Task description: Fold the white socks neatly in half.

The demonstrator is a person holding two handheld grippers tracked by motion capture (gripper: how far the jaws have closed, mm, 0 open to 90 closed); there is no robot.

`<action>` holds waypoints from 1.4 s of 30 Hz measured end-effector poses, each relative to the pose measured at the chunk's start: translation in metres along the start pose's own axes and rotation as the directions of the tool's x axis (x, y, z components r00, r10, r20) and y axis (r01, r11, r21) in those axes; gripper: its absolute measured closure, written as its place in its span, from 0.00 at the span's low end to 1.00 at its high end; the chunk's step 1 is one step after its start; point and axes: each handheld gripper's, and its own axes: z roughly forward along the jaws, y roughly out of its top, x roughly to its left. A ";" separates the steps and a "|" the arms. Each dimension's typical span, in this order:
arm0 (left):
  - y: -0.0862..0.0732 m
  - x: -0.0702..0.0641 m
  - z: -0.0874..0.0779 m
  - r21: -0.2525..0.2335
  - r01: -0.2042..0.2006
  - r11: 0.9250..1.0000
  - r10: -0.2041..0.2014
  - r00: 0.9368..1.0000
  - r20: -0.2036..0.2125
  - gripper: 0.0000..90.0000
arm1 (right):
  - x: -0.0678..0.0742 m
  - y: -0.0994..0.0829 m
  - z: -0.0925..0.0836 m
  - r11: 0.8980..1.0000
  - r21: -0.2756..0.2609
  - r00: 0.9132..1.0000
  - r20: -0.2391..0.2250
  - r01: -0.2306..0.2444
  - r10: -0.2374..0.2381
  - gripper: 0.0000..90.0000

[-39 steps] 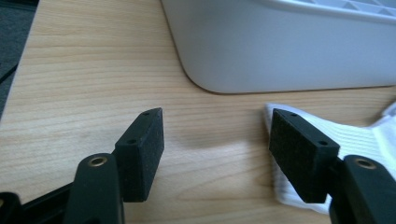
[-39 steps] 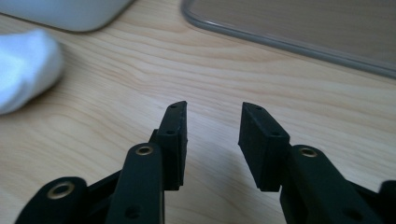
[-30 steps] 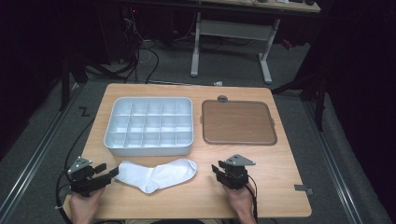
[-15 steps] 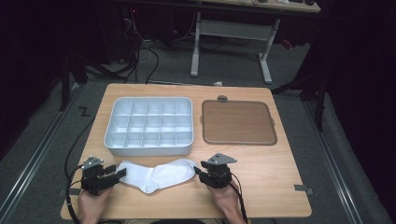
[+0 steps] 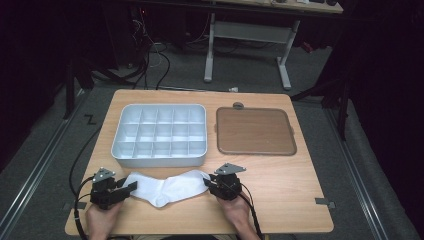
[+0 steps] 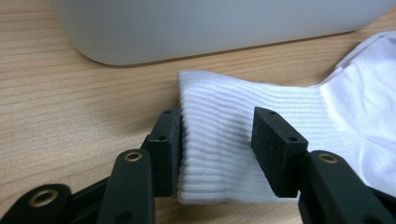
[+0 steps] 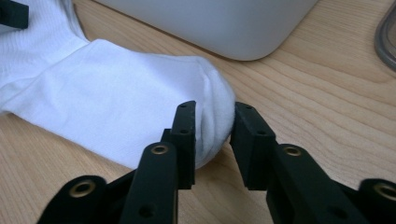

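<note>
White sock point(image 5: 167, 187) lies flat on desk point(image 5: 280, 200). Left gripper point(image 6: 217, 149) jaws, just closing, straddle the ribbed cuff, not yet clamped. Right gripper point(image 7: 214, 140) jaws, just closing, pinch the toe.

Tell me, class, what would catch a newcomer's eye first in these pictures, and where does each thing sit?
A white sock lies flat along the near edge of the wooden table, with the left gripper at its ribbed cuff and the right gripper pinching its toe; both pairs of jaws have just been closing on the fabric. Behind it stands a white divided tray, its compartments bare, and to the right lies a brown lid.
</note>
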 end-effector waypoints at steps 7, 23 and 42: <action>-0.003 -0.005 0.001 0.011 -0.013 1.000 0.013 1.000 0.005 0.62 | -0.002 -0.001 -0.001 1.000 -0.004 1.000 0.000 0.001 -0.001 0.92; -0.013 -0.020 0.006 0.030 -0.036 0.999 0.035 0.998 0.043 0.69 | -0.014 -0.011 -0.015 1.000 -0.017 0.998 0.052 -0.022 0.023 0.93; -0.026 -0.049 0.027 0.058 -0.069 0.996 0.064 0.995 0.083 0.73 | -0.035 -0.027 -0.038 0.998 -0.014 0.991 0.120 -0.066 0.067 0.93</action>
